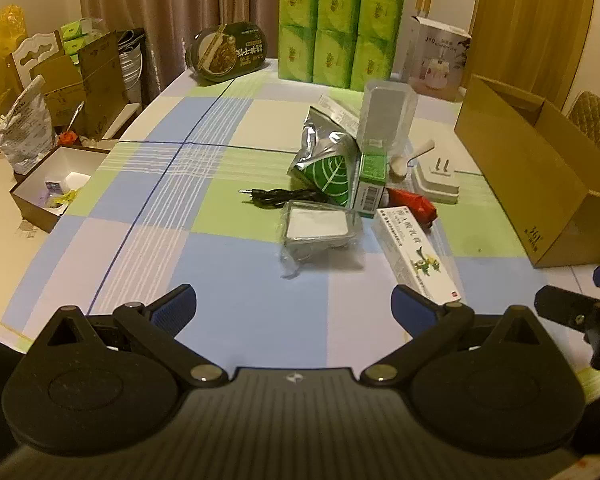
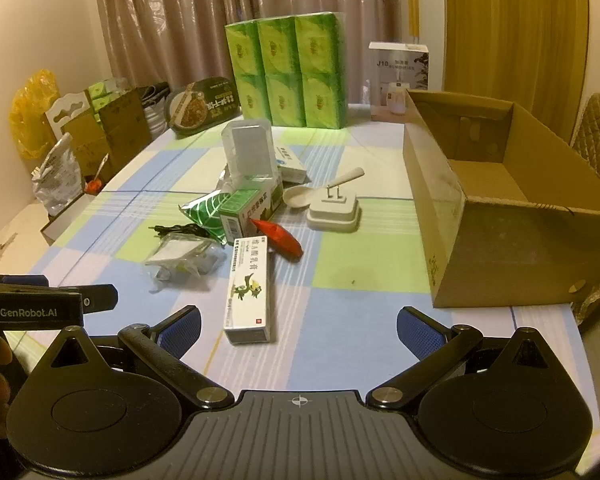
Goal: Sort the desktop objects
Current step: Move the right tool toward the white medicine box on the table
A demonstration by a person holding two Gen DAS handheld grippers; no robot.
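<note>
A cluster of small items lies mid-table: a long white ointment box, a red packet, a bagged white pad, a black cable, a silver-green foil pouch, a green medicine box, a clear plastic case, a white spoon and a white plug adapter. My left gripper is open above the near table edge, nothing between its fingers. My right gripper is open too, the ointment box's near end just ahead.
An open cardboard box stands at the table's right side. Green tissue packs, a dark food bowl and a white appliance carton line the far edge. Boxes and bags crowd the floor on the left.
</note>
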